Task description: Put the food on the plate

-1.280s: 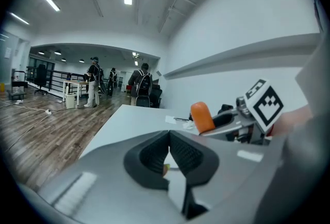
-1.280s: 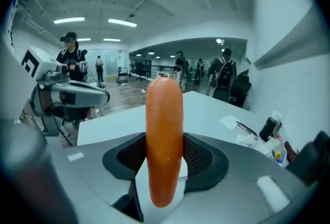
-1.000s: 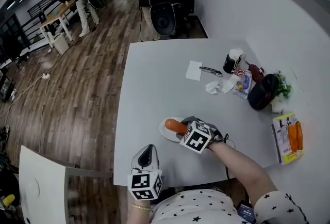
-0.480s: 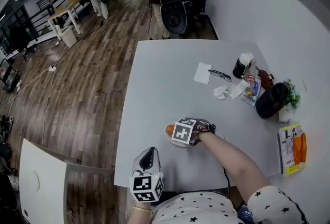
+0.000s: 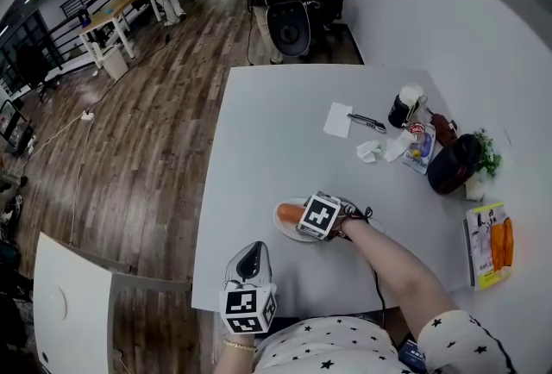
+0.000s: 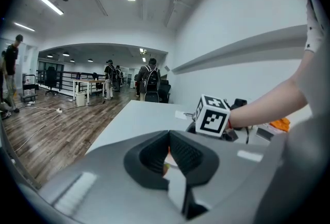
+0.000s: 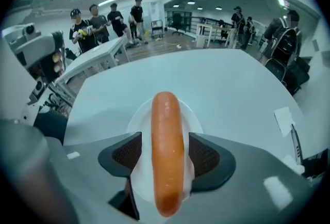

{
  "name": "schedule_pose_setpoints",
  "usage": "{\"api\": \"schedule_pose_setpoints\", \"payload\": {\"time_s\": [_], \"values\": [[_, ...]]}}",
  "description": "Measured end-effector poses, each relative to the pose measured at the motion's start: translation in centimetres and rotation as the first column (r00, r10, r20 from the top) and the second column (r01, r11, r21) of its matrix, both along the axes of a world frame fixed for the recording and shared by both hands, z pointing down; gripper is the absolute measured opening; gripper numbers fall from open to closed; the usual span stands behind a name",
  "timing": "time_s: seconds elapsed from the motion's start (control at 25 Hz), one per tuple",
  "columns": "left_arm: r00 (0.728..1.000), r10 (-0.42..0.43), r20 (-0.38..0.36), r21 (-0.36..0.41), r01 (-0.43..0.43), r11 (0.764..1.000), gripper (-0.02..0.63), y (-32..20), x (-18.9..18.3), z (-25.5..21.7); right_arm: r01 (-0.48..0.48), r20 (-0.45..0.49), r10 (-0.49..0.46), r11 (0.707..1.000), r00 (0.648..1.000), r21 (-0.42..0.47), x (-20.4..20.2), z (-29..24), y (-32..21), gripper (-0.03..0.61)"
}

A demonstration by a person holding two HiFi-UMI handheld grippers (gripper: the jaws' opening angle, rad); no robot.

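while on table (image 5: 259, 148), plate (image 7: 138, 121) with sausage (image 7: 167, 150)

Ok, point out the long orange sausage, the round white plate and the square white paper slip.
long orange sausage (image 7: 167, 145): right gripper view, its middle.
round white plate (image 7: 140, 114): right gripper view, bare left rim.
square white paper slip (image 5: 338, 120): head view, its centre.

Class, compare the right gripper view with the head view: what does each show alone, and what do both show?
Right gripper view only: the right gripper's jaws opening, pads clear of the sausage between them. Head view only: the person's forearm, the plant and the book at the table's far right. Both: sausage, white plate, table.
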State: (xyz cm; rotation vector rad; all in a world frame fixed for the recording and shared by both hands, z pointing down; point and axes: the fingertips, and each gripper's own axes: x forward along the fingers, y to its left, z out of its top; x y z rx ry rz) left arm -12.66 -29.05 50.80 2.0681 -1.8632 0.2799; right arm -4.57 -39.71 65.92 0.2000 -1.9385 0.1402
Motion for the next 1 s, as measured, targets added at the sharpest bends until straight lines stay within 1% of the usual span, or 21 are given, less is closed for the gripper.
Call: {"api": "schedule_pose_setpoints", "payload": {"time_s": [0.04, 0.12, 0.16, 0.2, 0.24, 0.28, 0.32, 0.4, 0.44, 0.48, 0.52, 0.56, 0.6, 0.68, 0.76, 0.92, 1.0], "values": [[1.0, 0.004, 0.001, 0.002, -0.004, 1.0, 0.008, 0.0, 0.1, -0.1, -0.031, 0.064, 0.03, 0.999, 0.997, 0.011, -0.3, -1.0, 0.0, 0.29], [1.0, 0.013, 0.003, 0.007, -0.013, 1.0, 0.008, 0.0, 0.2, -0.3, -0.098, 0.215, 0.084, 0.994, 0.973, 0.056, -1.0, -3.6, -0.1, 0.288], [1.0, 0.016, 0.002, 0.009, -0.016, 1.0, 0.008, 0.0, 0.3, -0.4, -0.139, 0.286, 0.113, 0.988, 0.952, 0.071, -1.1, -5.1, 0.1, 0.285], [1.0, 0.02, 0.001, 0.012, -0.02, 1.0, 0.008, 0.1, 0.5, -0.5, -0.181, 0.357, 0.145, 0.981, 0.923, 0.071, -1.1, -6.5, 0.6, 0.275], [1.0, 0.025, -0.001, 0.014, -0.025, 1.0, 0.008, 0.1, 0.6, -0.5, -0.224, 0.427, 0.178, 0.973, 0.886, 0.058, -1.1, -7.9, 1.2, 0.256], [1.0, 0.03, -0.002, 0.016, -0.03, 0.999, 0.008, 0.1, 0.7, -0.6, -0.267, 0.496, 0.215, 0.963, 0.842, 0.037, -0.9, -9.4, 1.9, 0.23], [0.999, 0.035, 0.0, 0.017, -0.035, 0.999, 0.008, 0.1, 0.9, -0.8, -0.315, 0.558, 0.254, 0.949, 0.79, 0.015, -0.7, -10.7, 2.6, 0.192], [0.999, 0.041, 0.002, 0.021, -0.041, 0.999, 0.008, 0.0, 1.2, -1.2, -0.426, 0.655, 0.339, 0.904, 0.676, -0.028, 0.2, -13.0, 3.6, 0.094], [0.999, 0.044, 0.001, 0.024, -0.044, 0.999, 0.008, 0.0, 1.4, -1.4, -0.478, 0.689, 0.379, 0.877, 0.618, -0.053, 0.7, -13.9, 4.1, 0.051], [0.999, 0.048, -0.002, 0.028, -0.048, 0.998, 0.008, 0.0, 1.6, -1.7, -0.522, 0.715, 0.413, 0.849, 0.564, -0.079, 1.3, -14.6, 4.6, 0.027], [0.999, 0.053, -0.005, 0.032, -0.053, 0.998, 0.008, 0.0, 1.9, -1.8, -0.558, 0.734, 0.44, 0.824, 0.518, -0.1, 1.9, -15.1, 5.2, 0.01], [0.998, 0.059, -0.006, 0.037, -0.059, 0.998, 0.008, 0.0, 2.2, -2.0, -0.586, 0.748, 0.456, 0.802, 0.482, -0.111, 2.4, -15.6, 5.8, 0.002], [0.998, 0.065, -0.004, 0.04, -0.065, 0.997, 0.008, 0.0, 2.5, -2.0, -0.61, 0.76, 0.463, 0.784, 0.455, -0.113, 2.9, -16.0, 6.4, 0.002], [0.997, 0.075, 0.001, 0.042, -0.075, 0.996, 0.008, 0.0, 2.9, -2.0, -0.644, 0.78, 0.462, 0.759, 0.422, -0.102, 3.6, -16.7, 7.4, 0.0], [0.996, 0.085, 0.003, 0.035, -0.085, 0.996, 0.008, 0.1, 3.3, -1.7, -0.66, 0.789, 0.458, 0.746, 0.41, -0.089, 4.2, -17.0, 8.3, 0.0], [0.995, 0.101, -0.003, 0.02, -0.101, 0.995, 0.008, 0.4, 4.0, -1.1, -0.679, 0.772, 0.465, 0.731, 0.433, -0.06, 4.9, -16.8, 9.2, -0.002], [0.994, 0.107, -0.004, 0.022, -0.107, 0.994, 0.008, 0.4, 4.1, -1.2, -0.69, 0.767, 0.474, 0.722, 0.432, -0.057, 5.1, -16.8, 9.3, -0.002]]}}
